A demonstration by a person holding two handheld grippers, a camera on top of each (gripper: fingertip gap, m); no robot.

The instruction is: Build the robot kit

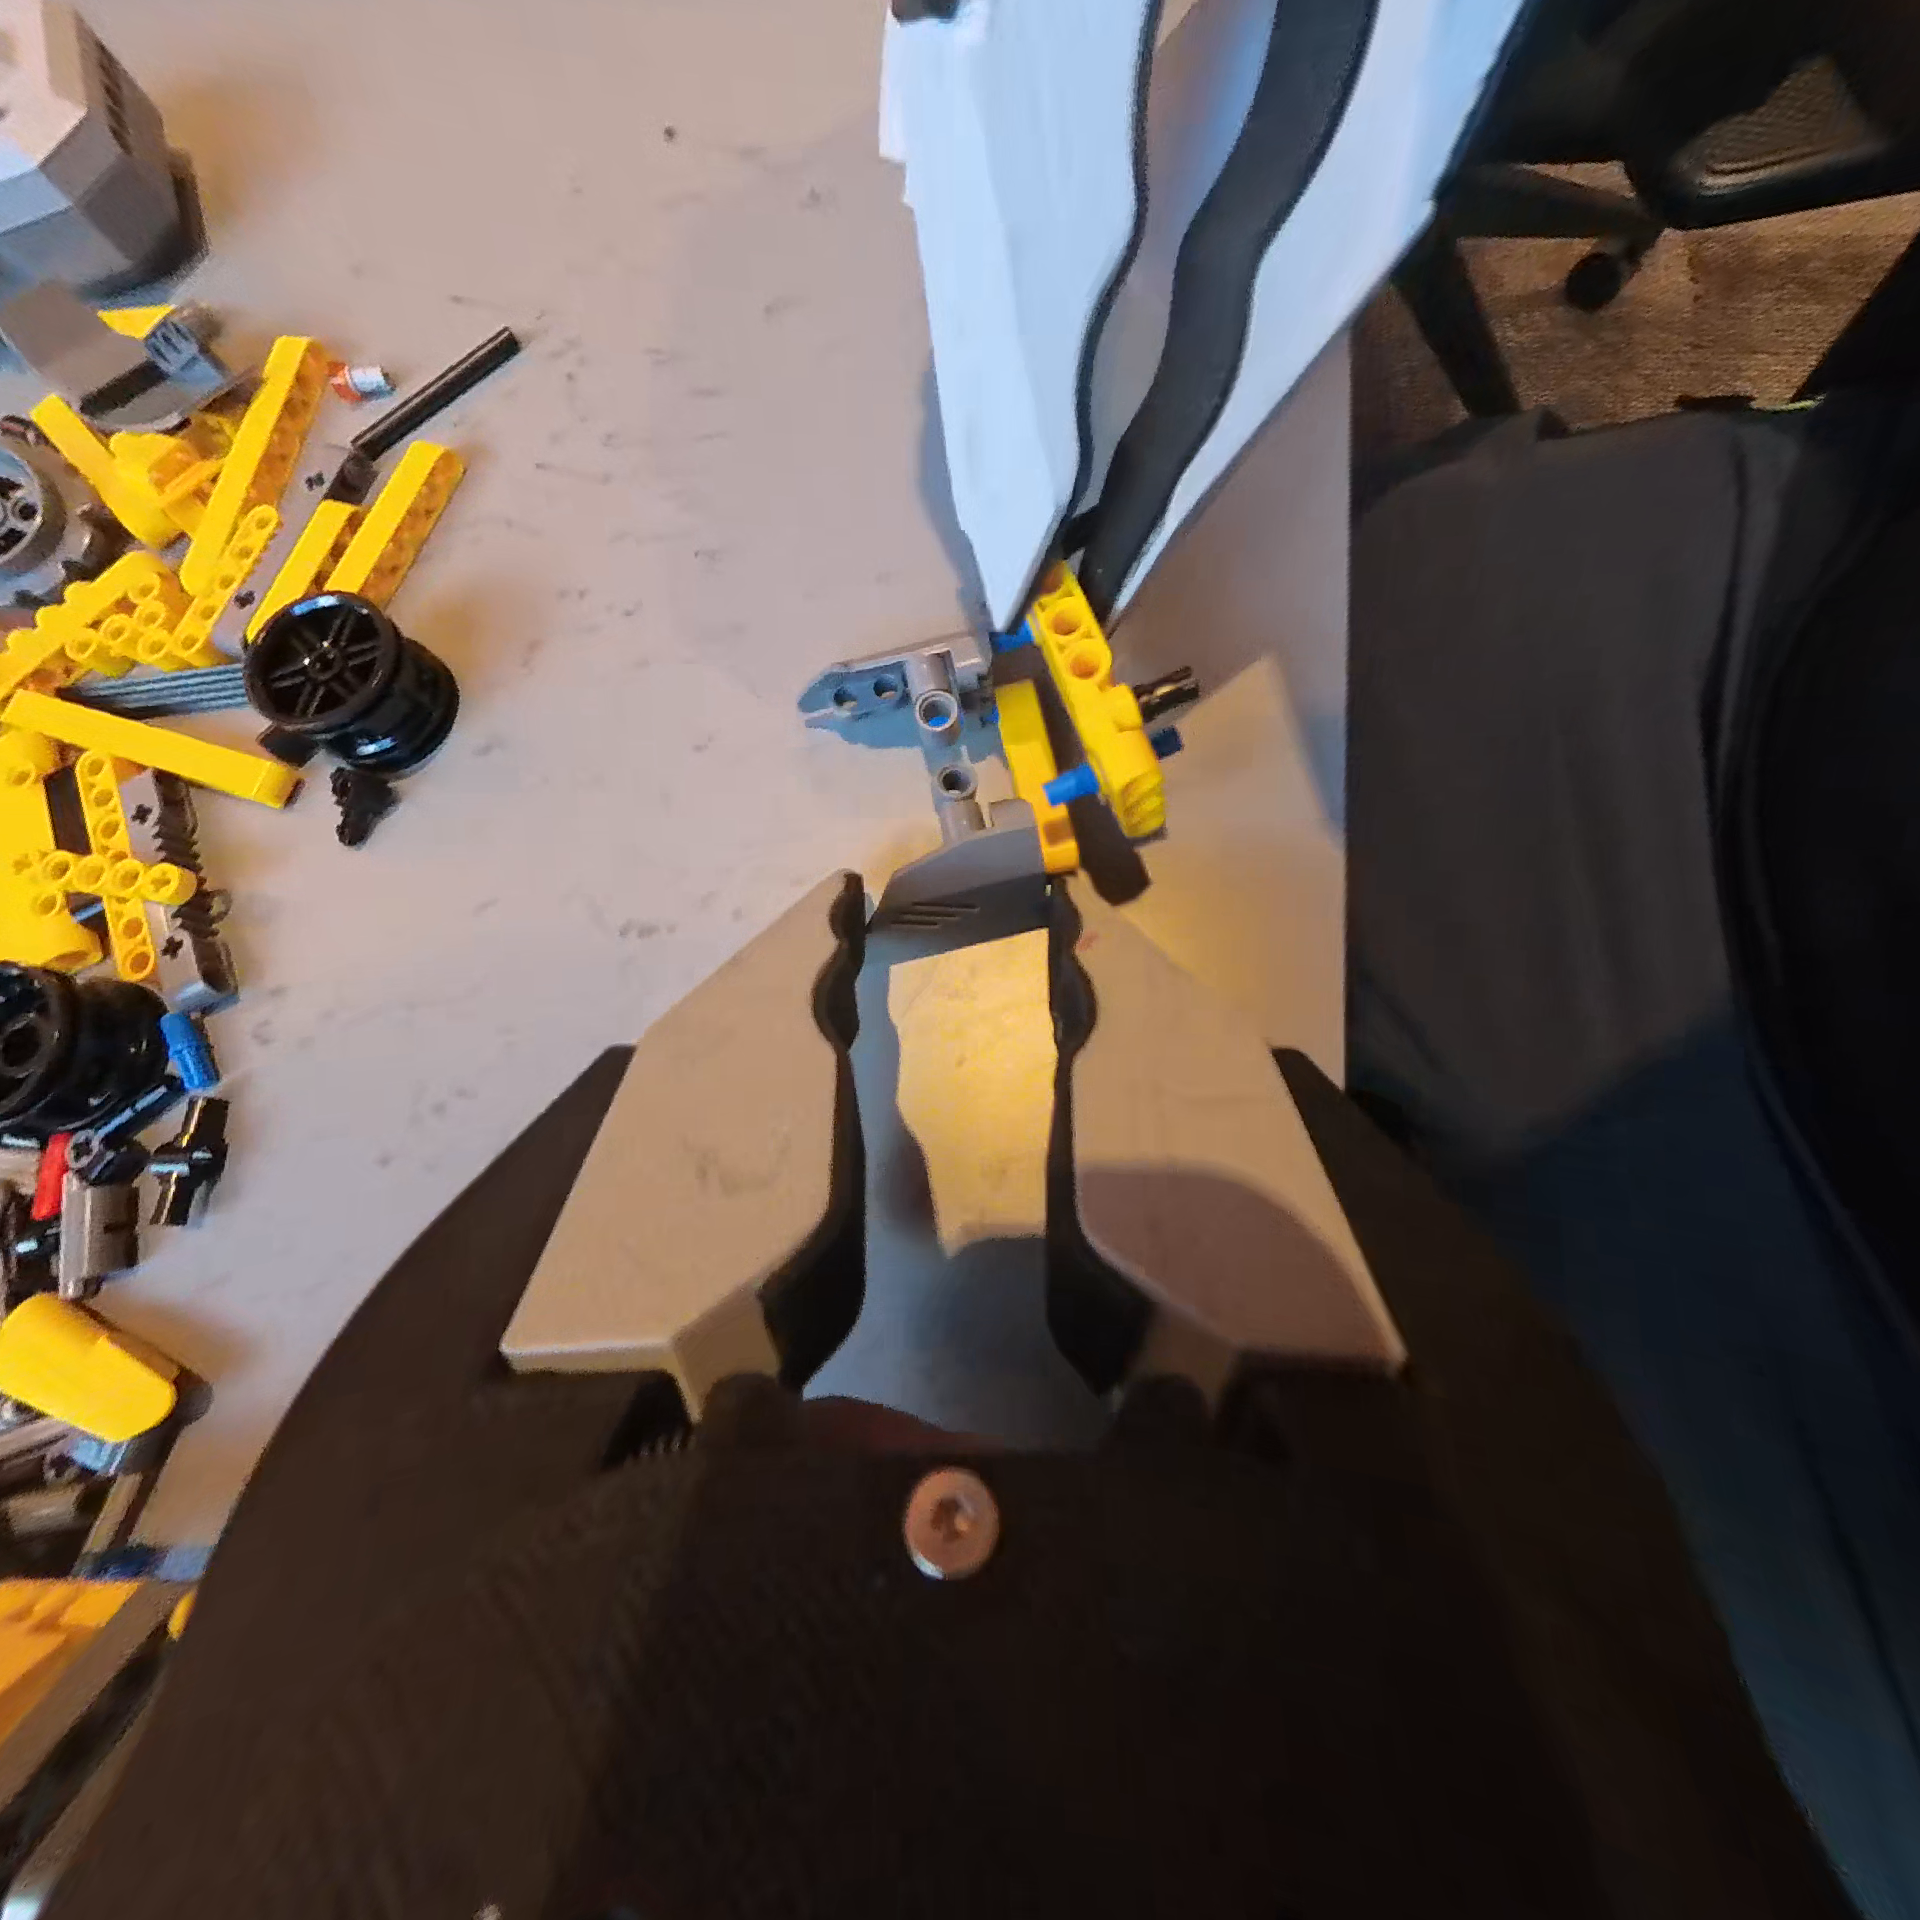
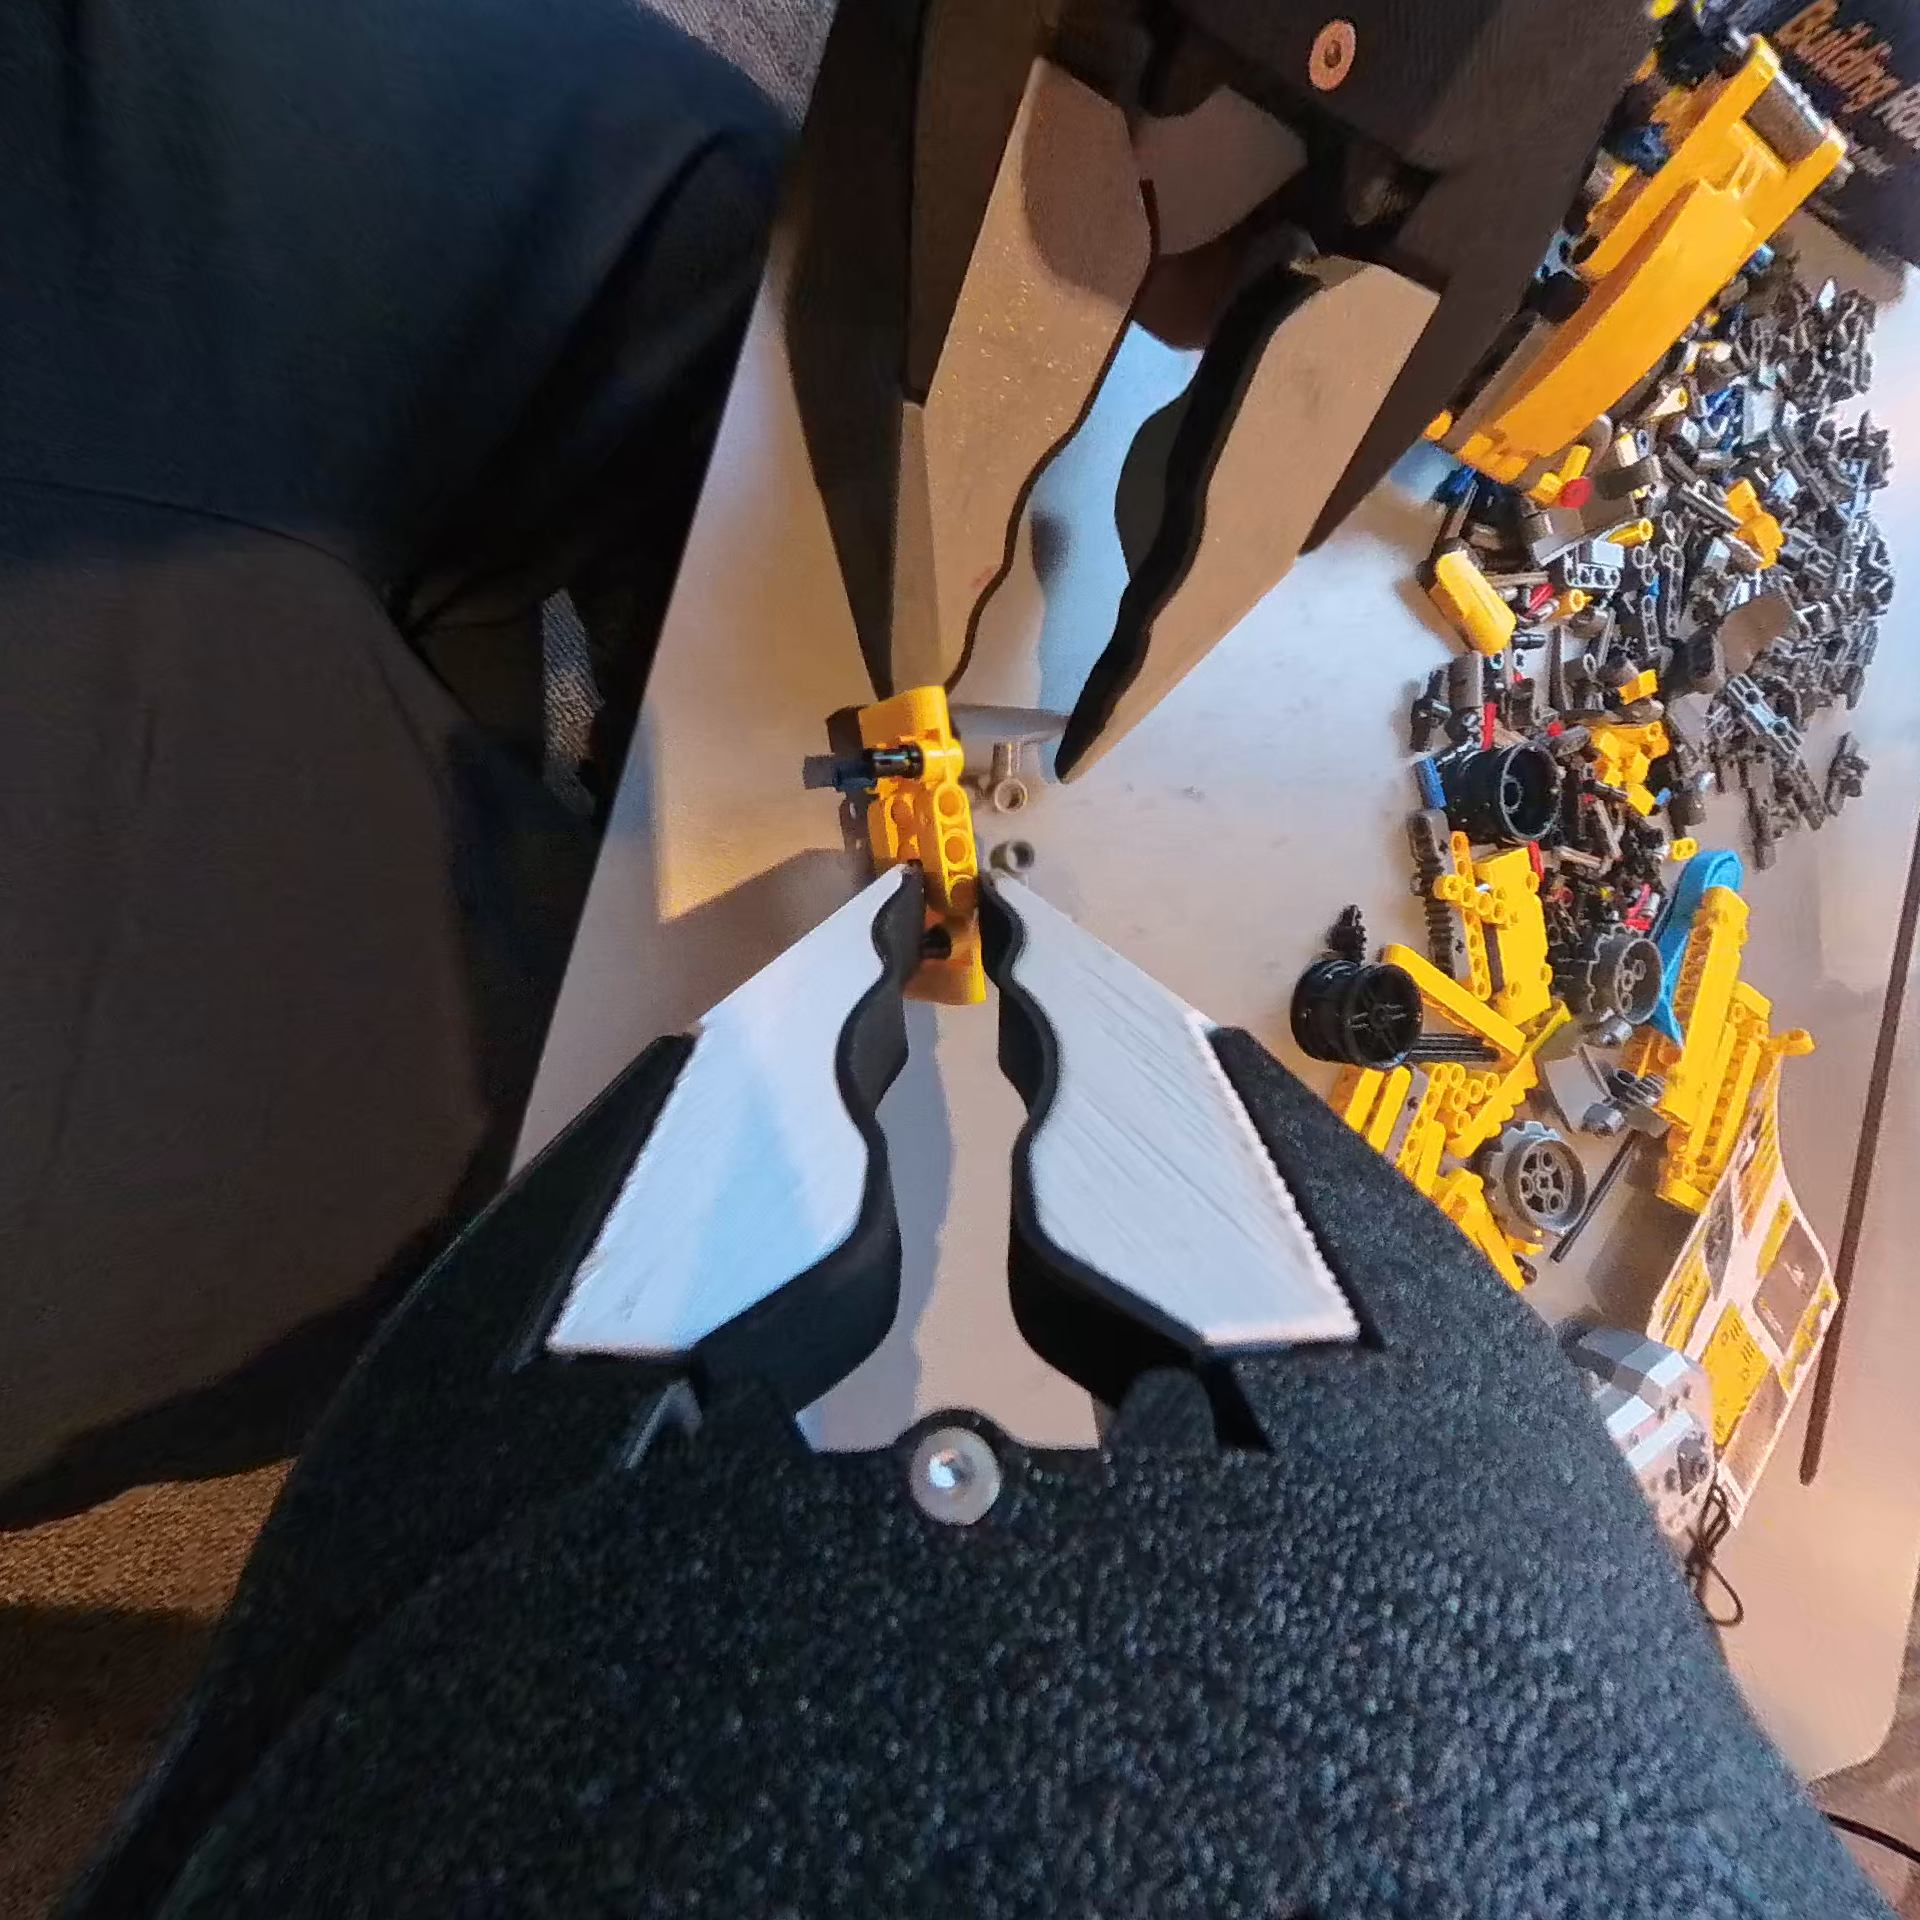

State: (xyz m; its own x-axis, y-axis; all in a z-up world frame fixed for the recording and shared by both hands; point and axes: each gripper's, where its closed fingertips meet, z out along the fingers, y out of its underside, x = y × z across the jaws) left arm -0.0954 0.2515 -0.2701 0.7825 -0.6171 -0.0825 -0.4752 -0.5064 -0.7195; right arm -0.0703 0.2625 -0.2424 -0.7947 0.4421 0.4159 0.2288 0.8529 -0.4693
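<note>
the right gripper (image 2: 940, 883) is clamping a yellow brick assembly (image 2: 920, 821) near the table (image 2: 1195, 831) edge; the left gripper (image 1: 956, 899), fingers apart, is seemingly touching its grey panel (image 1: 971, 883).

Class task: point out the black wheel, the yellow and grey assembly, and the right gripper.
black wheel (image 1: 324, 665), left wrist view, on its spoked hub face.
yellow and grey assembly (image 1: 1081, 665), left wrist view, on its yellow holed beam.
right gripper (image 2: 948, 894), right wrist view, midway between its fingertips.

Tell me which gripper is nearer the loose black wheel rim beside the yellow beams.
Left. The left gripper sits nearer the black wheel rim, fingertips open around a grey panel. The right gripper is farther, shut on the yellow assembly near the table edge.
</note>
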